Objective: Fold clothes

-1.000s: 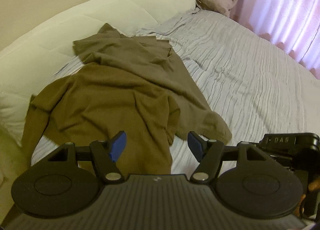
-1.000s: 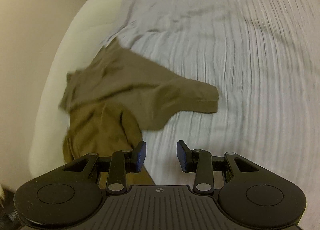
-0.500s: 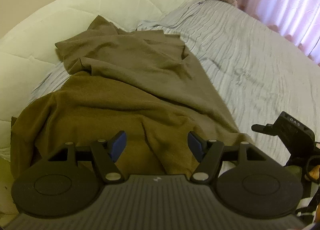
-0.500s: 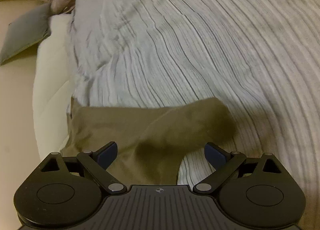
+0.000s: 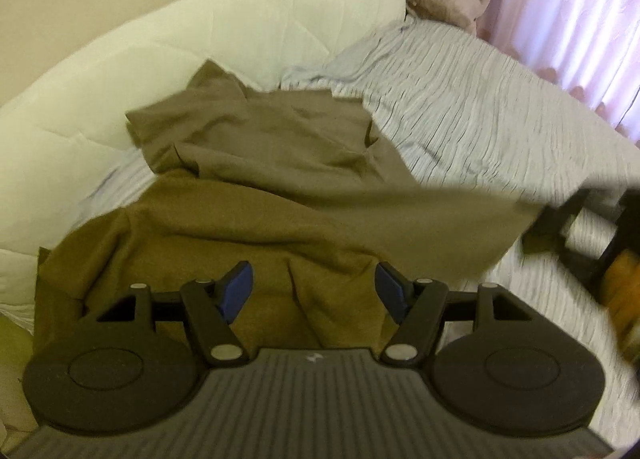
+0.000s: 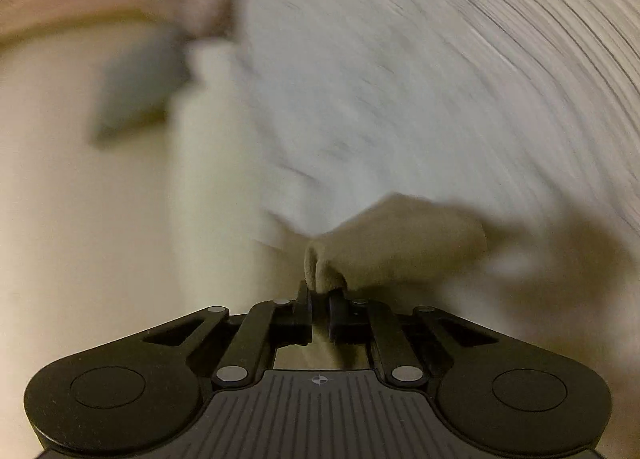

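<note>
Brown garment (image 5: 280,187) spread on striped bed sheet (image 5: 480,111), near white duvet (image 5: 120,71). Left tool (image 5: 314,287) released, jaws wide, hovering over garment's near edge. Right tool (image 6: 320,305) closing, clenched on garment's right-hand corner (image 6: 400,243); view blurred.

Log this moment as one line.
right gripper: closing on shirt sleeve | left gripper: open over shirt | surface: bed

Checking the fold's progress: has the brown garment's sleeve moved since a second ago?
Yes. The sleeve now stretches rightward across the striped sheet, pinched by the right gripper.
</note>
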Demonstrator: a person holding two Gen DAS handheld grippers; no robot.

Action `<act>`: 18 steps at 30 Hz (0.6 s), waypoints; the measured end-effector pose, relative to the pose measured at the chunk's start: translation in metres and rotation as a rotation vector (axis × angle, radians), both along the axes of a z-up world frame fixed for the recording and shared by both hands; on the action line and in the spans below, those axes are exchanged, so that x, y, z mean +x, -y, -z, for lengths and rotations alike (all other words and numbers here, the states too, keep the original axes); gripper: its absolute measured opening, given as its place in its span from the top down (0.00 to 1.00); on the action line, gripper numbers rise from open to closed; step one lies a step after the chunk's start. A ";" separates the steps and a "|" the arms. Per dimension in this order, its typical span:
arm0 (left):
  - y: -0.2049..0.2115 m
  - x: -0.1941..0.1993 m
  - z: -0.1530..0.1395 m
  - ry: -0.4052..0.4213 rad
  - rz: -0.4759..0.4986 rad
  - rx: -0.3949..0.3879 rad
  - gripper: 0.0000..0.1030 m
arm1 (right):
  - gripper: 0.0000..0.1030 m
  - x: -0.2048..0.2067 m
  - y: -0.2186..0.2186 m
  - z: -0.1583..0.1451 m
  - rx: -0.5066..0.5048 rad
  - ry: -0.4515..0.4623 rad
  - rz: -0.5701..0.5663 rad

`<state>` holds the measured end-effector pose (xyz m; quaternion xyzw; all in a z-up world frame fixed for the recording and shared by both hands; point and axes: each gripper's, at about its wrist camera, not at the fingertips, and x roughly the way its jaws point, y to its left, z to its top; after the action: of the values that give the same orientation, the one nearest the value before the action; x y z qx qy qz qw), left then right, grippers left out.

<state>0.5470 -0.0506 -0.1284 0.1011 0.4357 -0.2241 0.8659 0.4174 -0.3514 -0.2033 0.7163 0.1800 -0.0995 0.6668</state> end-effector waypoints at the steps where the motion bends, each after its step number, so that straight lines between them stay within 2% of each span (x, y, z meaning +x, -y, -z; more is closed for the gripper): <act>1: 0.000 -0.005 -0.006 0.011 0.003 -0.006 0.38 | 0.95 -0.004 0.007 -0.022 -0.027 0.061 0.032; 4: -0.002 -0.024 -0.027 0.046 0.023 -0.032 0.38 | 0.95 -0.039 0.026 -0.090 -0.119 0.218 0.145; 8: 0.001 -0.057 -0.051 0.076 0.067 -0.066 0.38 | 0.95 -0.111 0.037 -0.165 -0.289 0.286 0.245; 11: 0.010 -0.087 -0.063 0.087 0.121 -0.086 0.38 | 0.95 -0.177 0.029 -0.206 -0.461 0.232 0.284; 14: 0.024 -0.121 -0.072 0.079 0.187 -0.109 0.38 | 0.95 -0.240 0.020 -0.241 -0.641 0.115 0.357; 18: 0.046 -0.171 -0.083 0.073 0.294 -0.139 0.38 | 0.95 -0.315 0.028 -0.268 -0.688 -0.055 0.419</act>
<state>0.3763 -0.0968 -0.0451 0.1116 0.3679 -0.3741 0.8439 0.1028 -0.3789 0.0645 0.4695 0.0042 -0.3068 0.8279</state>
